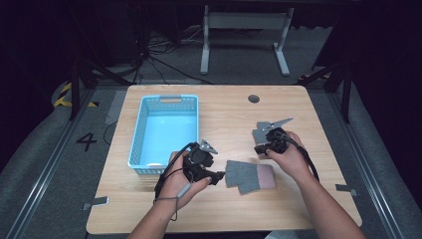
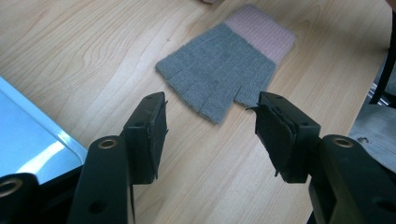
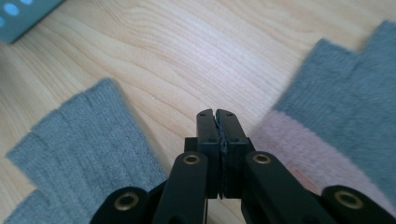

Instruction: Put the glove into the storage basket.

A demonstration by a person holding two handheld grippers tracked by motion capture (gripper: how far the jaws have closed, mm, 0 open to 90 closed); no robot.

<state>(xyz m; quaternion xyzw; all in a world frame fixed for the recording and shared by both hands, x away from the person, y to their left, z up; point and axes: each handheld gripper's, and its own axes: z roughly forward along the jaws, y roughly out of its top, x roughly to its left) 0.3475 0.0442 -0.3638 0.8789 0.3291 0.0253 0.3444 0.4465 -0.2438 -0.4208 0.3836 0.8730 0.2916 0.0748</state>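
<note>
Held in the person's left hand (image 1: 175, 180), the left gripper (image 1: 219, 175) lies low over the wooden table (image 1: 229, 112) with its tip pointing toward a grey fingerless glove (image 1: 247, 176). From its own camera, the left gripper (image 2: 210, 122) has its jaws spread wide with bare wood between them, and the grey fingerless glove (image 2: 229, 63) lies flat just ahead, its cut-off fingers toward the jaws and its pink cuff away from them. Nothing is held in those jaws.

Farther right, the right hand (image 1: 288, 154) holds the right gripper (image 1: 259, 148) close to the table, just beyond the glove. Its own view shows the right gripper (image 3: 216, 114) with its jaws pressed together and nothing visible between them. Grey knit lies on both sides of it there: a plain grey piece (image 3: 79, 154) at lower left and a grey piece with a pink band (image 3: 336, 126) at right. Whether these are one glove or two cannot be told from that blurred close view.

A light blue plastic basket (image 1: 141, 124) stands on the left part of the table, just beside the left hand. A small dark round disc (image 1: 254, 98) sits in the table near its far edge. Beyond the table, a white metal frame (image 1: 244, 35) stands on the grey floor.
</note>
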